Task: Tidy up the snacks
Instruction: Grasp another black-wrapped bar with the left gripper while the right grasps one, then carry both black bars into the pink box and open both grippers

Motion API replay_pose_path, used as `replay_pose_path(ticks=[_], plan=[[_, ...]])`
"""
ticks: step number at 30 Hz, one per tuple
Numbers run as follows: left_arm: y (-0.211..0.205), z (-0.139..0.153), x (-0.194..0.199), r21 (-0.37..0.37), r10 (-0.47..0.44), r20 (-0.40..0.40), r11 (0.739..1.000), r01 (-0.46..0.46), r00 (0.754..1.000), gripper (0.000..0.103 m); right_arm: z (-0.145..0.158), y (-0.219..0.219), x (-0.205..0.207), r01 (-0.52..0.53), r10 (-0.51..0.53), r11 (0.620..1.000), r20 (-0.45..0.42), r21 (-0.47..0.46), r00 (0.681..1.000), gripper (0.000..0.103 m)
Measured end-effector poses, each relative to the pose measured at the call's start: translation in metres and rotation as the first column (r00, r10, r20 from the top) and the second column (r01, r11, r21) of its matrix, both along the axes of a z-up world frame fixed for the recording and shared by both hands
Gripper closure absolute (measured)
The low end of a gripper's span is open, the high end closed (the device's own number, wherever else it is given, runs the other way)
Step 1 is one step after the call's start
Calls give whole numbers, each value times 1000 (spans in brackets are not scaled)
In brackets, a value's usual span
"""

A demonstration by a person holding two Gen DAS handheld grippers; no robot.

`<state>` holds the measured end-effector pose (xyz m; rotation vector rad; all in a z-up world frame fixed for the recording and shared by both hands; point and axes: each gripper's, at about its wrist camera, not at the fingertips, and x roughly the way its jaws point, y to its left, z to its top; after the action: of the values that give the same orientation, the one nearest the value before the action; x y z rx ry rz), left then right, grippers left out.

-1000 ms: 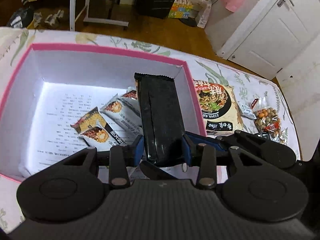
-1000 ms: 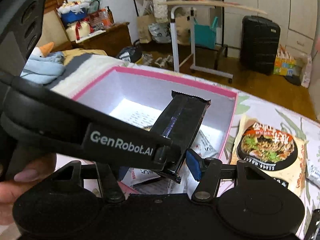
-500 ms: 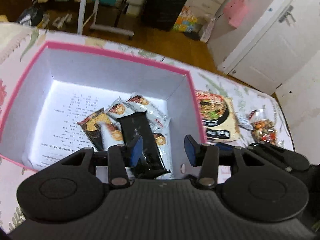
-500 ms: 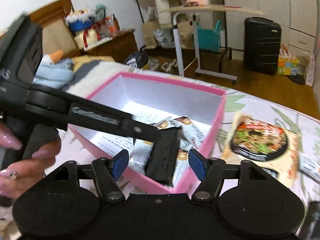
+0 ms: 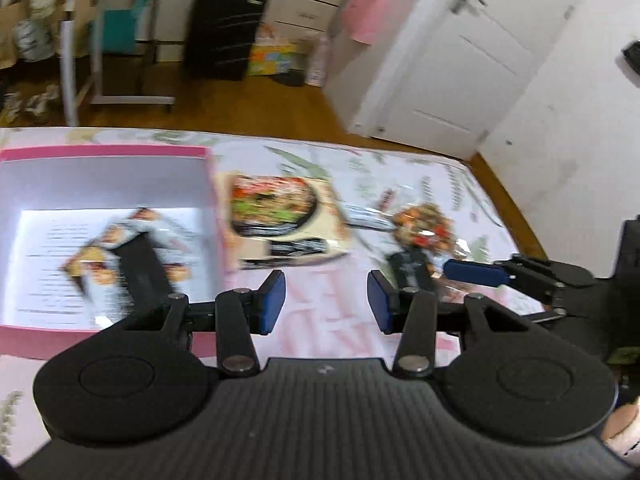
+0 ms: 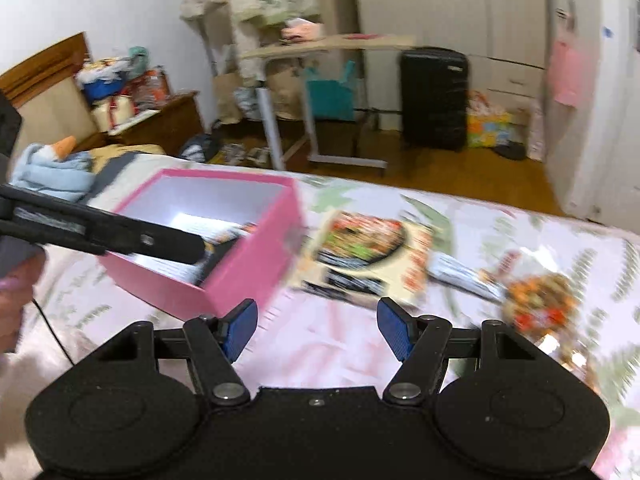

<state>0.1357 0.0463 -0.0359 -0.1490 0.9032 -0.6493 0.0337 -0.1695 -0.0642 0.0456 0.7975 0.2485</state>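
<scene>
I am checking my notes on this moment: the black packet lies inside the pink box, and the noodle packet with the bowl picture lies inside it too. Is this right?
Not quite. The black packet does lie inside the pink box, but the noodle packet lies outside it, on the floral cover beside the box's wall. The left wrist view shows this.

Box (image 5: 108,152) sits toward the bed's (image 5: 400,168) left side, near its far edge. In the box: a long packet (image 5: 140,264) lying over several small sachets (image 5: 96,248), at the box's right half. Just right of the box, on the bed cover: noodle pack (image 5: 276,212), touching or nearly touching the box wall. Right of that, a small wrapper (image 5: 364,216), then a bag of nuts (image 5: 424,224) nearest the bed's right edge.
</scene>
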Motion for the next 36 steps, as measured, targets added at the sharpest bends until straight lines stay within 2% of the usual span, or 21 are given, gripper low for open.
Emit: replay_pose_path(ticks=[3,6,10,13,17,20,23,25,27,30,34,36], plan=[[-34,-13,-2,-10,-49,-28,999,49,998,59,-19,-23,-7,30,-31,998,-14,-55,999,32],[-71,-34,1,11,-112,-89,994,113,990,60,-34,-36,-19,25,-22,992,26,-121,999,32],[-109,-60,1,15,-159,-170,986,164,973,60,-52,-52,-29,22,-19,994,25,-109,1000,32],[-128,-76,2,12,-164,-181,986,169,970,60,-71,-64,-33,51,-48,991,26,-124,999,32],[-154,-103,13,-8,-140,-207,990,141,968,60,-97,-72,-30,53,-42,979,58,-195,997,32],[-175,-125,22,-25,-145,-225,989,143,964,60,-117,-82,-20,94,-87,974,43,-206,995,32],[-188,-145,34,-80,-145,-261,988,128,954,60,-134,-87,-12,124,-122,964,22,-236,992,32],[-197,-155,40,-78,-144,-280,989,127,949,60,-138,-89,-14,117,-112,974,36,-196,993,32],[-205,-166,40,-42,-145,-294,989,138,945,58,-140,-90,-15,99,-96,983,26,-153,995,32],[-208,-168,34,-38,-150,-278,989,145,949,58,-145,-90,-14,96,-95,985,15,-142,995,34],[-211,-168,32,-48,-150,-287,989,142,946,58,-147,-91,-12,125,-124,983,17,-134,992,44],[-209,-168,31,-61,-142,-298,990,130,944,58,-146,-88,-11,138,-138,980,14,-142,990,45]])
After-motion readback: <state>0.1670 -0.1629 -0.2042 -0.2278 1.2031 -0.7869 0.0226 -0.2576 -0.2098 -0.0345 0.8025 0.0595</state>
